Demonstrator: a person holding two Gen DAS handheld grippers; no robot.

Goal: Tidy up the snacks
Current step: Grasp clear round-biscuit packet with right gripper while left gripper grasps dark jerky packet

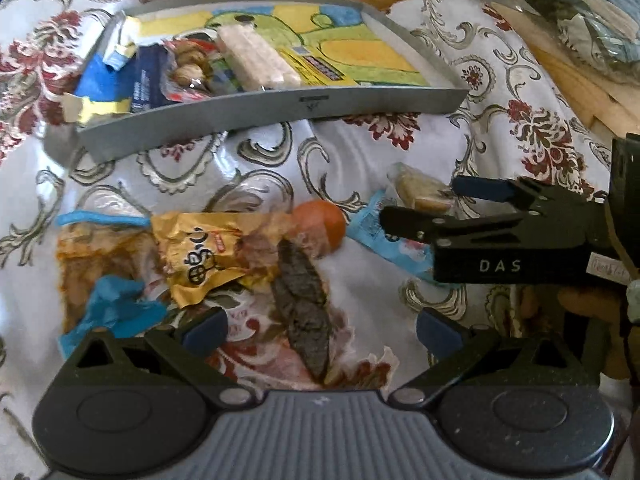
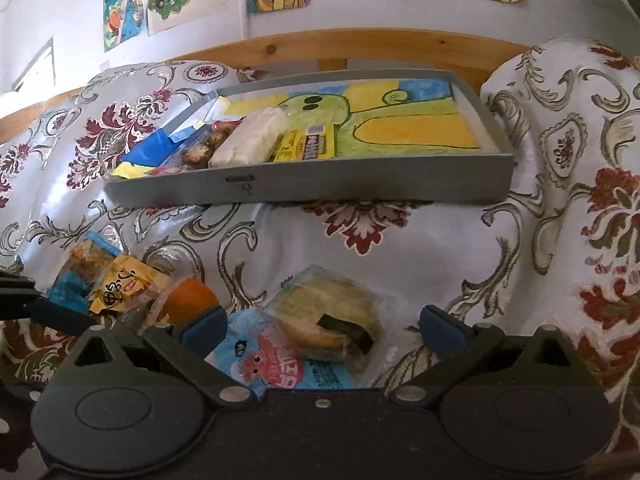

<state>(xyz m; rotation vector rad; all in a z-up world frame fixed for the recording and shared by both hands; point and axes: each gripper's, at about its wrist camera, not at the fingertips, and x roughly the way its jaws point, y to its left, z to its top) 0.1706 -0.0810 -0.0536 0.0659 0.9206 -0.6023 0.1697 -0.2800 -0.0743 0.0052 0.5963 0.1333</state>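
The left gripper (image 1: pixel 322 330) is hovering low with its blue-padded fingers (image 1: pixel 206 330) spread wide apart, nothing between them. The right gripper (image 2: pixel 322 328) is likewise holding its jaws wide open, its pads (image 2: pixel 440 330) gripping nothing. In the left wrist view the right gripper (image 1: pixel 420 204) is reaching in from the right side, lying roughly sideways across the frame, its two dark fingers pointing left and parted. A hand behind it is perhaps showing at the far right edge, though it is too blurred to tell
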